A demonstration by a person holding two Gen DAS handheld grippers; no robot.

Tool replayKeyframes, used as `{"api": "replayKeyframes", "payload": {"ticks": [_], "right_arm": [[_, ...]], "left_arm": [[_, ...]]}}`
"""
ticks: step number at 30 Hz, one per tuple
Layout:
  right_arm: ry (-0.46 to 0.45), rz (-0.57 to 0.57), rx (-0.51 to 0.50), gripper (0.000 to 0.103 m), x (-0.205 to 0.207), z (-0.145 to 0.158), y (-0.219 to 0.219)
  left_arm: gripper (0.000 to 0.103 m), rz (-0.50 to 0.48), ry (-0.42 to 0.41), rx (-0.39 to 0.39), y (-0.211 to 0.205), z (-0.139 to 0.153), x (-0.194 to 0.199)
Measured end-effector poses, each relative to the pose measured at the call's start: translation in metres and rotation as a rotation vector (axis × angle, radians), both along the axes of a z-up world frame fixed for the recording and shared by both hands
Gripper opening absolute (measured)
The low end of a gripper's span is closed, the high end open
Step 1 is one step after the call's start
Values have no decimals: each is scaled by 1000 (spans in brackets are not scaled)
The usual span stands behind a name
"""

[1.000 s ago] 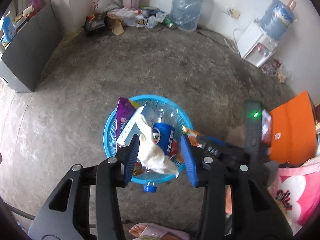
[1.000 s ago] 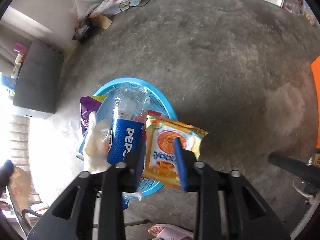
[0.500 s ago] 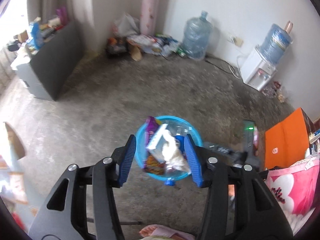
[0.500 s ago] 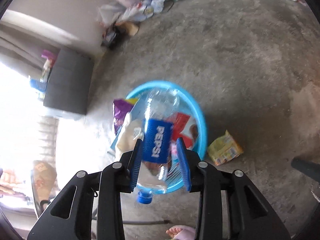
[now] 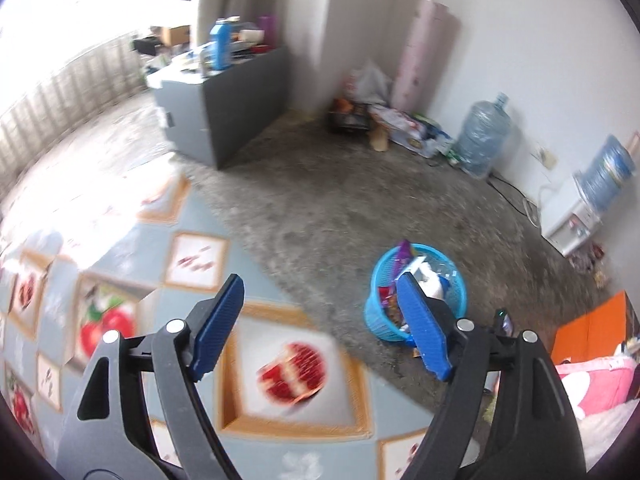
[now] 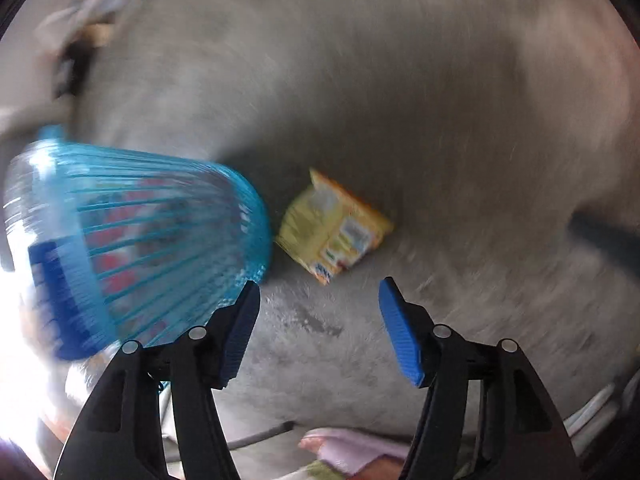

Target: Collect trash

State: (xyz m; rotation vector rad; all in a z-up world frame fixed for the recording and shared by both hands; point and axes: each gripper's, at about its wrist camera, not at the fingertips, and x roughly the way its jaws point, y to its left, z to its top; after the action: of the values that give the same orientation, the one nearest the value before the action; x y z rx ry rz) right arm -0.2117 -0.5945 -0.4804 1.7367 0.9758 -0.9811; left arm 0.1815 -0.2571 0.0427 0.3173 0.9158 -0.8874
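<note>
The yellow-orange foil snack packet (image 6: pixel 334 228), pinched a second ago in the right hand-held gripper (image 6: pixel 318 330) over the blue plastic mesh basket (image 6: pixel 168 240), now lies on the grey concrete floor (image 6: pixel 400 100) just beside the basket's base, outside it. The right jaws have just been opening and stand spread with nothing between them, aimed at the packet. The left hand-held gripper (image 5: pixel 320 330), also just opened and empty, has swung away over a fruit-patterned table (image 5: pixel 296 396). Judgement: the drop missed; the packet needs re-grasping.
</note>
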Motion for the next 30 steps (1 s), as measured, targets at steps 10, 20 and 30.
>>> {"api": "replayKeyframes", "payload": {"ticks": [10,20,30], "right_arm": [[106,-160,192,62,20,-96,12],[222,-64,93,39,53,-102,-5],[242,-57,11,5,41,-70,0]], "left_arm": [[75,111,15,24,36,-1,12],[75,141,2,54,44,-5,3],[75,153,-12,38,48,-2,0]]}}
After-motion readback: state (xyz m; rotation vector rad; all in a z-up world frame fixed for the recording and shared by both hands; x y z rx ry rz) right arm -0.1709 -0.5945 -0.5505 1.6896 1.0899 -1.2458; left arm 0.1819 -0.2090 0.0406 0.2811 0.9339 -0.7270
